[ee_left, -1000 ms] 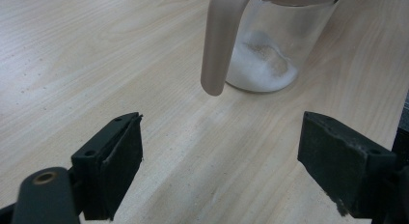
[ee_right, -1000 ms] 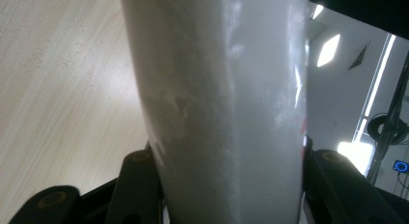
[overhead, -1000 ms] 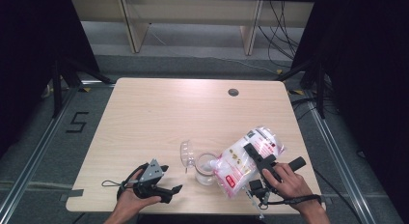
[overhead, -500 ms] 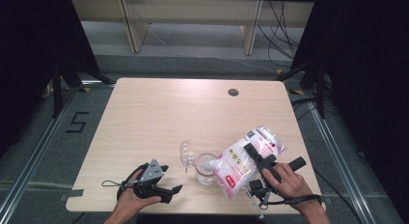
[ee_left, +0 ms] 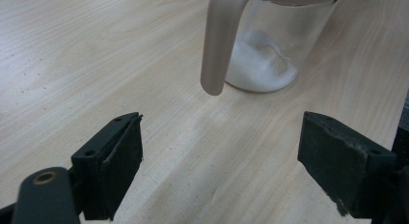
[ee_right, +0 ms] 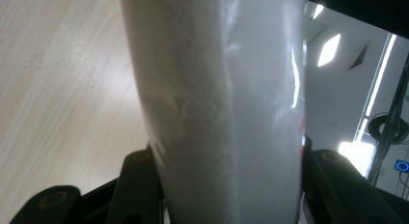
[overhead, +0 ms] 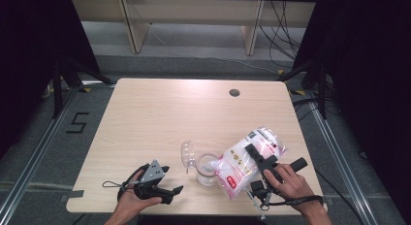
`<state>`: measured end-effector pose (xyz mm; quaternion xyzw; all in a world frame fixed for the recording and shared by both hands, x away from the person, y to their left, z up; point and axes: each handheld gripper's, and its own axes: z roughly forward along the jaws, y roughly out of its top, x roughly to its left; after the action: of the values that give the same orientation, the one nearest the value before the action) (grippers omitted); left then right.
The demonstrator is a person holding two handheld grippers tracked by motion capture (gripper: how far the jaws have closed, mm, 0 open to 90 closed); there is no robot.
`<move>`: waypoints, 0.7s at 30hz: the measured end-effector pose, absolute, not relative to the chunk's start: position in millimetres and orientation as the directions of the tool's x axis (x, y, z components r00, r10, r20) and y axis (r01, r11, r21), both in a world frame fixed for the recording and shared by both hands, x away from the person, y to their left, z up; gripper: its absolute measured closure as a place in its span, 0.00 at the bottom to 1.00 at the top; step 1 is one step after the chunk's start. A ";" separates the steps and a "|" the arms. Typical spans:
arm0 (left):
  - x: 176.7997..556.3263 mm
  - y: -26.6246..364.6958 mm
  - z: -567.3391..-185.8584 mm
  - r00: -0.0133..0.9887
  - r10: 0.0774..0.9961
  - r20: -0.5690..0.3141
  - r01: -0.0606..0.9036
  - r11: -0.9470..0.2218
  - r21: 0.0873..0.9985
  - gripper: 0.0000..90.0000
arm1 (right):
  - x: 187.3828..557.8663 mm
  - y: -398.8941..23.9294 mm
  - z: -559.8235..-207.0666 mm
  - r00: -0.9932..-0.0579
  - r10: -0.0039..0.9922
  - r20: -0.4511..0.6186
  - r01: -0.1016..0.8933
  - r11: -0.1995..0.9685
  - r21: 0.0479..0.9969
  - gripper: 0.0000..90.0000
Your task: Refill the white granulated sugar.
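A clear glass jar [overhead: 206, 169] with white powder in its bottom [ee_left: 260, 64] stands near the table's front edge, its hinged lid [overhead: 188, 153] flipped open to the left. A white plastic bag with red print [overhead: 245, 159] is tilted over the jar, its lower end at the jar's mouth. My right gripper [overhead: 259, 159] is shut on that bag; the bag [ee_right: 222, 108] is squeezed between both jaws. My left gripper [overhead: 162, 186] rests open on the table left of the jar, nothing between its fingers [ee_left: 115, 151].
The light wooden table [overhead: 160, 113] has a round cable hole [overhead: 234, 92] near its far edge. Beyond the table stand wooden shelf legs and loose cables on the floor. A "5" is marked on the floor at the left.
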<state>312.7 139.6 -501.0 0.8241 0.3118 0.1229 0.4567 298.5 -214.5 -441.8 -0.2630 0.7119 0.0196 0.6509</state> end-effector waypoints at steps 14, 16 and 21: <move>312.7 139.7 -501.0 0.776 0.625 -0.080 0.400 -0.391 0.829 0.17 | 298.5 -214.8 -441.5 -0.004 -0.351 -0.936 -0.401 0.859 -0.320 0.63; 312.7 139.6 -501.1 0.776 0.626 -0.081 0.401 -0.389 0.829 0.17 | 298.3 -214.7 -441.5 -0.002 -0.352 -0.936 -0.400 0.858 -0.322 0.63; 312.7 139.7 -501.0 0.775 0.626 -0.082 0.402 -0.389 0.829 0.17 | 297.8 -214.2 -440.5 -0.004 -0.363 -0.932 -0.396 0.856 -0.331 0.63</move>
<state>312.7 139.7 -501.0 0.8242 0.3120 0.1229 0.4563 297.8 -214.2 -440.5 -0.2677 0.7086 0.0129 0.6528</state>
